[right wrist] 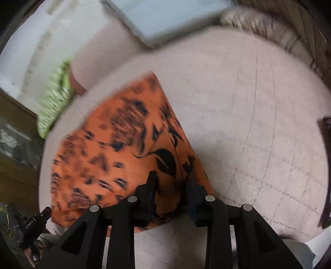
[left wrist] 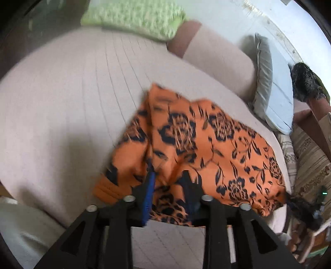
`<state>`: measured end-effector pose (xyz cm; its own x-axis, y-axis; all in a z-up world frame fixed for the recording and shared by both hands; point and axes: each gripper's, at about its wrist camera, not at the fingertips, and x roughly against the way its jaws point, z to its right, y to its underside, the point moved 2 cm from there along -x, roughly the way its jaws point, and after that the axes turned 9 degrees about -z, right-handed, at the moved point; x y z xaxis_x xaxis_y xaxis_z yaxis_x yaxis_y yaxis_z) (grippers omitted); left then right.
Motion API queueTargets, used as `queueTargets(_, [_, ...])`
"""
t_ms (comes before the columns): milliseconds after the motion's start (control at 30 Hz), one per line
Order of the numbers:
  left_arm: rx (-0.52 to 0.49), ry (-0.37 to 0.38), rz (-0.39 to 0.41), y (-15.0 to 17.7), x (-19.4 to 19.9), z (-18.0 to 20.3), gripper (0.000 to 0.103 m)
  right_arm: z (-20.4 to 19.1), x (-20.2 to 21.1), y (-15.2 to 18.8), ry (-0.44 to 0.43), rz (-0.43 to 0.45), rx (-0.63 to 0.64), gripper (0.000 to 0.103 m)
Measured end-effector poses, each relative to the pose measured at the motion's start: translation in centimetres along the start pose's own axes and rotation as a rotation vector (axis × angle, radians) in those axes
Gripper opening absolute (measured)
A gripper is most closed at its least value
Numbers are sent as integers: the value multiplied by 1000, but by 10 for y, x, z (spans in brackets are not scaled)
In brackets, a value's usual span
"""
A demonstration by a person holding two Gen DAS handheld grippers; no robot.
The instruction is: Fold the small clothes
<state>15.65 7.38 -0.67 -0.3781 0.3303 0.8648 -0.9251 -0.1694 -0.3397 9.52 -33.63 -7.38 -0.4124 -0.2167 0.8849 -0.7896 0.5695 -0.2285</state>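
An orange garment with a dark floral print (left wrist: 206,144) lies on a pale quilted sofa seat (left wrist: 72,103). My left gripper (left wrist: 171,178) is over its near edge, with cloth bunched between its fingers; it looks shut on the cloth. In the right wrist view the same garment (right wrist: 115,149) spreads to the left, blurred. My right gripper (right wrist: 171,180) has the garment's near right edge between its fingers and looks shut on it. The other gripper (right wrist: 35,225) shows at the lower left of that view.
A green knitted cushion (left wrist: 134,16) lies at the back of the seat, also in the right wrist view (right wrist: 53,99). A grey and pale blue pillow (left wrist: 273,87) and a black furry item (left wrist: 306,82) lie at the right. A striped cover (left wrist: 310,157) hangs beyond the seat's edge.
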Motion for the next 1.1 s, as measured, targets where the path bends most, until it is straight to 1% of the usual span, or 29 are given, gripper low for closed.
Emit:
queueTargets(33, [1,-11,6,-2,3,-1,47,-8,10,-1,-16,32,9,51])
queueTargets(67, [9,-30,7,-5,4,-5,49,-18,20,-3,-46,62,25,55])
queueTargets(100, [22,-61,-5,-8,2,-8,50,-33,27,-7,-90,74,53,61])
queueTargets(133, [27,-79,-19,-11,-1,-10,51,-46,30,-10,-129,65,83,64])
queueTargets(200, [53,-120,-72,-19,-17,-16,51,-84,28,-19,-206,29,169,65])
queueTargets(233, [70,-120,-89,-21,-23,-19,51,-104,26,-24,-243,17,207,65])
queueTargets(267, [83,-100,-103,-23,-29,-19,51,-126,21,-30,-289,-1,241,65])
queueTargets(367, [101,-34,-122,-26,-41,-17,51,-190,-12,-44,-452,-107,322,65])
queueTargets(400, [100,-19,-131,-29,-47,-16,53,-211,-29,-48,-499,-154,344,65])
queueTargets(433, [96,-19,-140,-29,-51,-16,57,-230,-46,-48,-535,-205,369,65])
queueTargets(467, [93,-23,-148,-30,-55,-18,58,-248,-64,-48,-563,-263,392,65])
queueTargets(533, [106,-30,-160,-31,-62,-25,58,-279,-103,-41,-579,-372,430,65])
queueTargets(567, [119,-15,-158,-32,-63,-28,58,-289,-120,-38,-578,-418,438,65])
queueTargets(600, [148,4,-143,-34,-62,-32,57,-299,-139,-31,-571,-478,438,65])
queueTargets(633, [160,8,-122,-34,-58,-34,57,-306,-151,-26,-560,-522,439,65])
queueTargets(700, [152,-19,-92,-33,-52,-33,56,-321,-174,-16,-546,-590,457,65])
queueTargets(733, [140,-36,-90,-32,-53,-31,56,-325,-179,-11,-536,-608,463,65])
queueTargets(767, [130,-71,-82,-33,-52,-31,56,-330,-185,-8,-522,-624,469,65])
queueTargets(800, [130,-92,-63,-33,-50,-30,56,-335,-190,-5,-510,-641,477,65])
queueTargets(867, [132,-96,-22,-35,-43,-31,56,-341,-199,-1,-516,-674,474,65])
queueTargets(900, [133,-92,-12,-35,-42,-30,59,-343,-201,0,-521,-686,468,65])
queueTargets(933, [137,-99,-12,-36,-46,-31,64,-342,-200,1,-527,-691,464,65])
queueTargets(967, [145,-101,-45,-39,-56,-33,65,-342,-201,3,-533,-694,459,65])
queueTargets(1000, [152,-85,-79,-38,-63,-33,65,-343,-204,4,-533,-699,451,65])
queueTargets(1033, [173,-44,-133,-39,-75,-35,65,-342,-205,4,-528,-702,442,65])
queueTargets(1100, [192,-13,-118,-41,-74,-37,65,-340,-211,5,-515,-707,422,65])
